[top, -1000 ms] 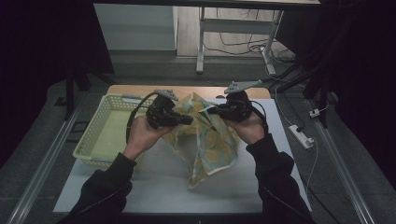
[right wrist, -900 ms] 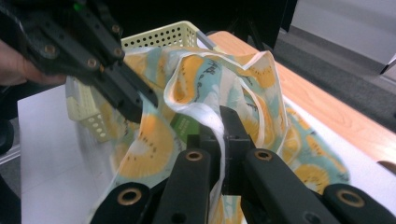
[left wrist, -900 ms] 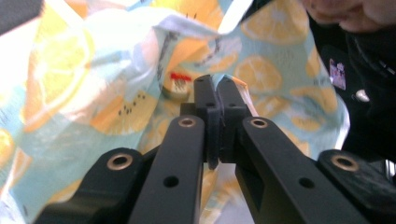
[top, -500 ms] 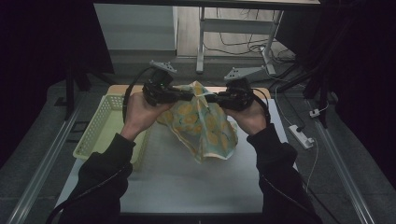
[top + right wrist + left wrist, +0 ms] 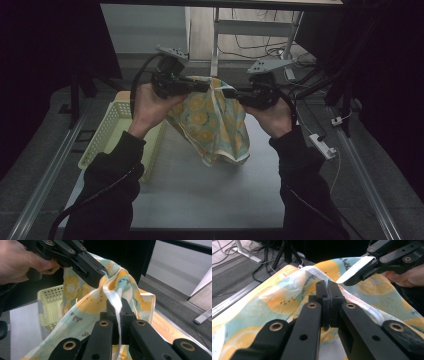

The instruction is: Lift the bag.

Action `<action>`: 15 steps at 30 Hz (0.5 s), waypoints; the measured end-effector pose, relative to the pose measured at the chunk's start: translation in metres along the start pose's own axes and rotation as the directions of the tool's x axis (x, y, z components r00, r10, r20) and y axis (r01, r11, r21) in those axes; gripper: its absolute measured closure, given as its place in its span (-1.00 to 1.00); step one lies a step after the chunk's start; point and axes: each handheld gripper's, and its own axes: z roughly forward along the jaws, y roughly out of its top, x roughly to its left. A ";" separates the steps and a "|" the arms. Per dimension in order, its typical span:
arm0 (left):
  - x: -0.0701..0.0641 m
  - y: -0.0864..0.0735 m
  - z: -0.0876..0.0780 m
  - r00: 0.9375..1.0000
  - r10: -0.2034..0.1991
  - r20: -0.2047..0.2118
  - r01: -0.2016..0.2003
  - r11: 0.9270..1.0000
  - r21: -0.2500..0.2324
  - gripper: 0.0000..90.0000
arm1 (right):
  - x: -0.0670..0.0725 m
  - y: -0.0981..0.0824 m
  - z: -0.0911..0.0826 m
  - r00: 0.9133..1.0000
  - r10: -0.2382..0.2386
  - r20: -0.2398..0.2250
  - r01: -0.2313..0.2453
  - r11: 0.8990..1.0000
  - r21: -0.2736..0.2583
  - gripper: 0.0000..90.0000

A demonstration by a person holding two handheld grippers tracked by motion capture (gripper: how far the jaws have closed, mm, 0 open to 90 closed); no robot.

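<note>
nearest the camera in the high view, the person's two dark sleeves are entering from below the grey table, which is serving here as the landmark. above the table's middle, the lemon-print cloth is hanging free, its lowest corner now dangling just over the surface; a second ago that cloth was lying draped on the table with its lower part resting there, so both hands have been rising and lifting it clear. the left gripper is clamping the cloth's white-hemmed upper edge at the left end; in the left gripper view its own jaws are pressed tight together on the hem. the right gripper is pinching the same edge a little to the right, and in the right gripper view the white hem is running straight down between its closed jaws. the two grip points are standing close together, so the cloth is bunching between them rather than spreading flat. on the table's left side the pale yellow basket is sitting untouched. beyond the table's far edge, a metal frame leg and loose cables are lying on the floor. judged from this, the lift is done and the spreading or folding is probably coming next.
</note>
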 end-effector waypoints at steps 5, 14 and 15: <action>0.011 -0.006 0.011 0.999 -0.030 0.026 0.029 1.000 0.007 0.98 | 0.002 0.002 0.000 1.000 -0.005 0.000 0.005 1.000 -0.001 0.99; 0.021 -0.017 0.034 1.000 -0.018 -0.013 0.019 0.998 0.061 0.97 | -0.004 -0.012 0.014 1.000 0.019 -0.006 -0.019 0.999 0.042 0.99; 0.022 -0.019 0.037 1.000 -0.012 -0.017 0.014 0.998 0.068 0.97 | -0.005 -0.014 0.016 1.000 0.020 -0.005 -0.020 0.999 0.049 0.99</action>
